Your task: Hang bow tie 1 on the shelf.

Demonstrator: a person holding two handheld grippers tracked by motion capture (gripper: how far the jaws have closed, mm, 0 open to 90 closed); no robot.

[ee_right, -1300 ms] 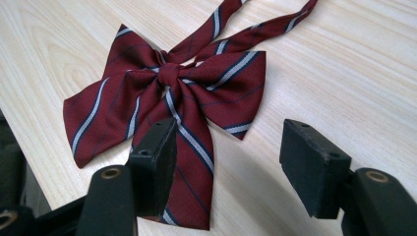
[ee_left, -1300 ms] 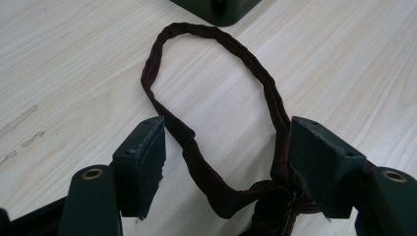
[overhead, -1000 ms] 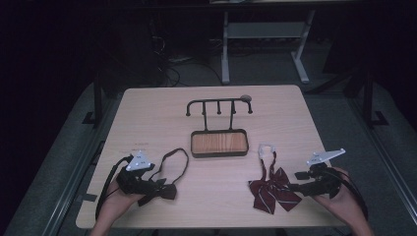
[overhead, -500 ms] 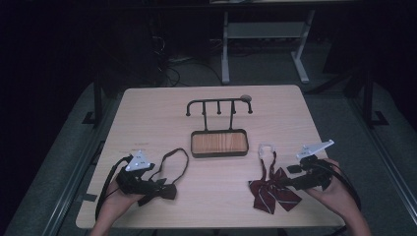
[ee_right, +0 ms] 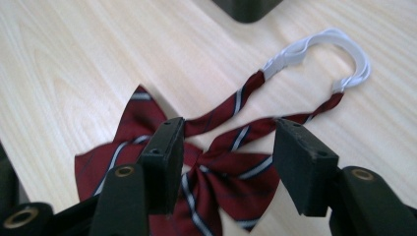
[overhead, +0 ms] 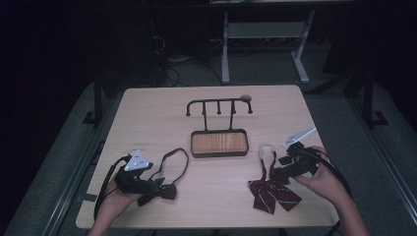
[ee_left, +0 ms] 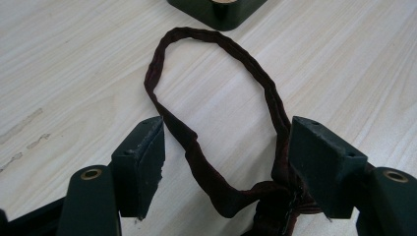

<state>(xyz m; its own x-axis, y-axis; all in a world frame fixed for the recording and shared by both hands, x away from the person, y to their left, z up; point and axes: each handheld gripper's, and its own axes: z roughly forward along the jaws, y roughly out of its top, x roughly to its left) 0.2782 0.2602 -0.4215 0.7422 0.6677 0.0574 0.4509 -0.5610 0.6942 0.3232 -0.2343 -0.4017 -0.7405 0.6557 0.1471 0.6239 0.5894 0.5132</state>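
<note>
- Your right gripper hovers over the striped bow tie, dark red with thin navy-and-white lines; it lies flat near the table's front right edge.
- Its two strap ends run away from the bow toward the tray, joined by a white elastic loop.
- The right jaws have just been closing, yet stand spread, with the knot between them and unpinched.
- Your left gripper rests over the dark bow tie at the front left, jaws spread around its strap loop, which points toward the tray.
</note>
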